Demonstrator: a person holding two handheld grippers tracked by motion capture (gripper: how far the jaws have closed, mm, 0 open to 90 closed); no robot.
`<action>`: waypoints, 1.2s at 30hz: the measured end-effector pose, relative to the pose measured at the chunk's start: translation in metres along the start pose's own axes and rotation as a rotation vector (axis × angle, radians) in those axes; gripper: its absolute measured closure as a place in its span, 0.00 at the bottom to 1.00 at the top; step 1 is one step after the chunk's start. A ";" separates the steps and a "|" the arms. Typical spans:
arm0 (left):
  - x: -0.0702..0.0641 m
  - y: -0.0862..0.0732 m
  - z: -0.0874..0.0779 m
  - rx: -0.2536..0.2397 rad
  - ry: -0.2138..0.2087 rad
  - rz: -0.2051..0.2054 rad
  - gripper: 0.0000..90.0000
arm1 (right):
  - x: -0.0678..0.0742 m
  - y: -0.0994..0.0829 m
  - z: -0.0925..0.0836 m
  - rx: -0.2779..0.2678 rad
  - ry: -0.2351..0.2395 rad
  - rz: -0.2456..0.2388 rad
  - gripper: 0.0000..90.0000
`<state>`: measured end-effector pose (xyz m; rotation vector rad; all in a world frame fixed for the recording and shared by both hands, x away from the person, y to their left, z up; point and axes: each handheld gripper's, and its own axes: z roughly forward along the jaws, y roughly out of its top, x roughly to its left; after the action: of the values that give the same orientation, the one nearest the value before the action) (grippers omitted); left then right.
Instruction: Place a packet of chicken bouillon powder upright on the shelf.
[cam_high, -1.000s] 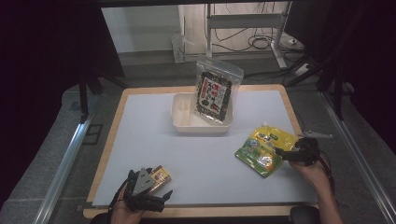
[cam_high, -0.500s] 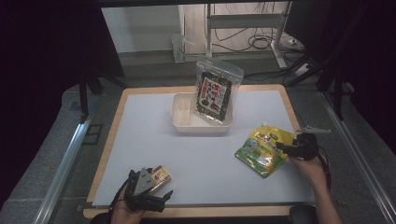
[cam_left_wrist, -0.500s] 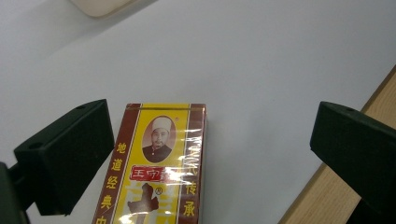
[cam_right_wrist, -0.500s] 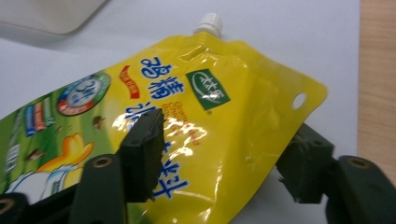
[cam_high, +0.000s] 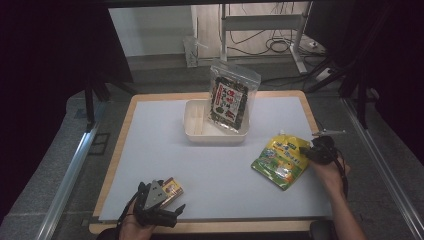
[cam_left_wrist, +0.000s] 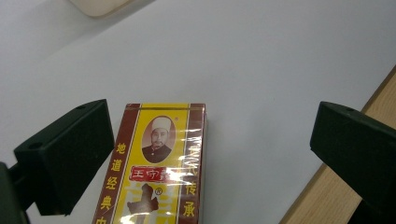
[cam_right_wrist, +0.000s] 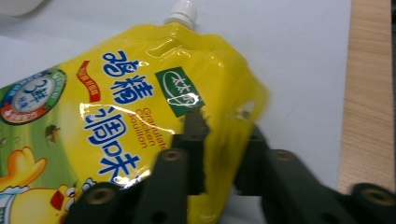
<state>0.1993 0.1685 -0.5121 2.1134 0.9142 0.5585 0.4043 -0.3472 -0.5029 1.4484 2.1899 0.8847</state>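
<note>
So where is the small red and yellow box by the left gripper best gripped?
Across its two long sides, coming from its near short end. The box lies flat on the white mat, its length running away from the left gripper, whose open jaws already stand on either side of it without touching, probably wide enough to close on its narrow width.

A dark seaweed snack bag (cam_high: 230, 100) stands tilted in a cream rectangular tray (cam_high: 197, 131) at the far middle of the pale grey mat (cam_high: 210, 165). The mat covers a wooden table (cam_high: 116, 150). Cables (cam_high: 280, 45) lie on the floor beyond.
</note>
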 end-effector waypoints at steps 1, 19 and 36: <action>0.000 0.000 0.000 0.001 0.000 0.000 0.00 | 0.000 0.000 0.000 0.007 0.006 0.007 0.98; 0.001 0.000 -0.001 0.003 0.008 0.009 0.00 | 0.026 0.029 -0.045 -0.132 0.051 -0.023 0.99; 0.000 0.001 -0.001 -0.010 0.006 0.002 0.00 | 0.068 0.063 -0.095 -0.244 0.263 -0.065 1.00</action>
<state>0.1991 0.1687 -0.5109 2.1048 0.9108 0.5692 0.3616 -0.2960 -0.3881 1.1955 2.1994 1.3318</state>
